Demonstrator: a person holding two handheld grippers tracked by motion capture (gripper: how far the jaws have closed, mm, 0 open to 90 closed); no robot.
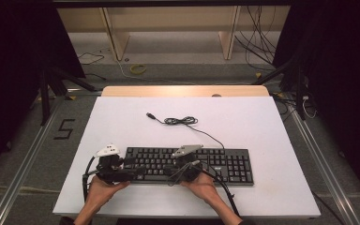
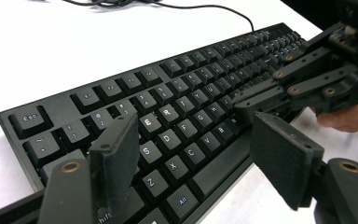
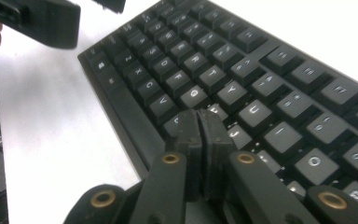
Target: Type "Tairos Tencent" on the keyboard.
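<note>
**Keyboard under 2 claws: where a slip could come from**

Keyboard (image 1: 190,165) lies along the near edge of the white desk (image 1: 243,126), its cable (image 1: 183,121) running to a loose coil and plug farther back.

At the left end, the left claw (image 2: 196,154) stands wide, holding nothing, 1 jaw low over the keys near A and S, the other past the near edge by the space bar. Judged from this, a drop could press several keys at once or catch the frame and skew the board.

Toward the middle, the right claw (image 3: 199,140) is pressed closed on nothing, its tip on or just above the keys around H and J; I cannot tell whether it touches. Such a blunt tip may strike 2 neighbours together, and a hard push could slide the board.

Readable legends: Esc, Q, W, E, R, T, A, S, D, Z, X, C, V, Alt; also G, Y, U, I, O, J. No brand is legible. On the floor left of the desk, a taped 5 (image 1: 64,129).
</note>
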